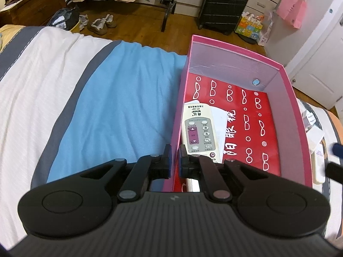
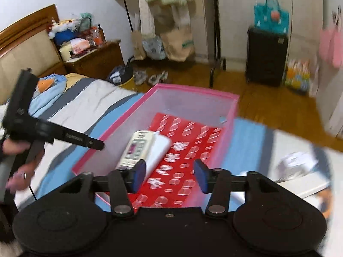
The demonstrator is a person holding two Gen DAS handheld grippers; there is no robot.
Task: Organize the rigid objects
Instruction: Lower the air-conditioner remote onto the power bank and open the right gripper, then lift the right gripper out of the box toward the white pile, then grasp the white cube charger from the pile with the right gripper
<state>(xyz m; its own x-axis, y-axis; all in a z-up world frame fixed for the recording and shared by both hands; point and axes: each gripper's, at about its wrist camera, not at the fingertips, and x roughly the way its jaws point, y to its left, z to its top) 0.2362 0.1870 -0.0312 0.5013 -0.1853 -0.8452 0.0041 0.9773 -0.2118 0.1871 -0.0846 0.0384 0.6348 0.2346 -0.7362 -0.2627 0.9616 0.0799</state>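
A pink box [image 1: 287, 98] with a red patterned floor lies on the bed. Inside it, against the left wall, rests a white remote control [image 1: 198, 132] with a white paper [image 1: 219, 122] beside it. My left gripper [image 1: 175, 160] is shut on the box's left wall, one pad outside and one inside. In the right wrist view my right gripper [image 2: 170, 174] hovers open above the near end of the box [image 2: 232, 111], with nothing between its pads. The remote [image 2: 137, 147] lies just beyond its left finger. A person's hand [image 2: 19, 150] holds the left gripper [image 2: 97, 144].
The bed has a blue, white and grey cover [image 1: 111, 98]. Small white items [image 1: 316, 137] and another white remote [image 1: 319, 165] lie on it right of the box. Past the bed's edge are a wooden floor, shoes [image 1: 100, 23], a black suitcase [image 1: 223, 4] and a nightstand [image 2: 96, 57].
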